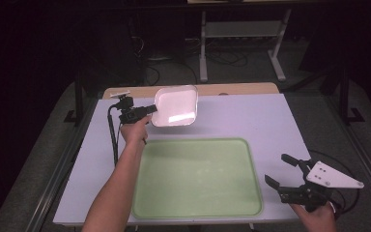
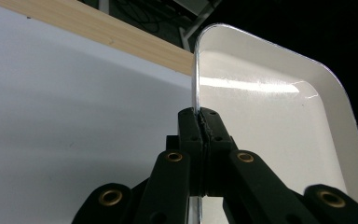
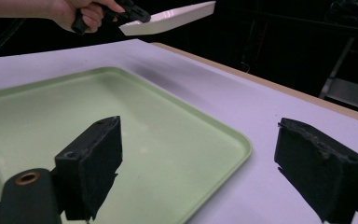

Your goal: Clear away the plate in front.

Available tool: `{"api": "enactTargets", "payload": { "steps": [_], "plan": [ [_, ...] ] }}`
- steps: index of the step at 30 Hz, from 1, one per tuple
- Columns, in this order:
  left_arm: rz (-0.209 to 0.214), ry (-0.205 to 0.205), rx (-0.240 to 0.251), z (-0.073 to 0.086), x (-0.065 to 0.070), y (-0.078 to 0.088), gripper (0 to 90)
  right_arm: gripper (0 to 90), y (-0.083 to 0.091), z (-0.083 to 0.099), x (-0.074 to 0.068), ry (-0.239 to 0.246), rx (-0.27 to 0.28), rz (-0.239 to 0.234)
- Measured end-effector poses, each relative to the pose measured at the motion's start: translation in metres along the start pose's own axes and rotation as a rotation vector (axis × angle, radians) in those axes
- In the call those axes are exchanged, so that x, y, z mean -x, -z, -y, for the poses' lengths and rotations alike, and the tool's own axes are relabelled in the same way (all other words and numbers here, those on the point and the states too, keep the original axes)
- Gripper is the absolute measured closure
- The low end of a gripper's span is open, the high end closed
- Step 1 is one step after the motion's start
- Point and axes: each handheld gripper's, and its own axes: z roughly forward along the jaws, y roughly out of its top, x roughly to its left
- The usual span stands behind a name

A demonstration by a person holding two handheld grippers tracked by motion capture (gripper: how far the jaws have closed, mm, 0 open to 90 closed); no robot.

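A white square plate (image 1: 175, 105) hangs in the air above the far part of the table, tilted. My left gripper (image 1: 150, 109) is shut on its left rim; in the left gripper view the two jaws press together on the plate's edge (image 2: 196, 93). A light green tray (image 1: 198, 179) lies flat on the white table with nothing on it. My right gripper (image 1: 282, 171) stands open near the table's right front corner, just right of the tray, with nothing between its pads (image 3: 93, 158). The right gripper view also has the held plate (image 3: 168, 18) and the other hand far off.
The white table top (image 1: 251, 121) has a wooden strip (image 1: 241, 89) along its far edge. A metal frame stand (image 1: 241, 43) and cables sit on the dark floor beyond. A black cable (image 1: 112, 135) trails from the left gripper.
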Motion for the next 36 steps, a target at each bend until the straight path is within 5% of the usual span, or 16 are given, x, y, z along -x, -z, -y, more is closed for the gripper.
{"api": "enactTargets", "payload": {
  "steps": [15,36],
  "plan": [
    [0.045,-0.005,0.027,0.024,0.000,0.030,88.9,13.9,0.005,-0.002,-0.001,0.010,0.023,0.037],
    [0.023,-0.002,0.014,0.055,0.006,0.042,88.9,13.9,0.011,-0.001,0.000,0.017,0.030,0.054]
  ]
}}
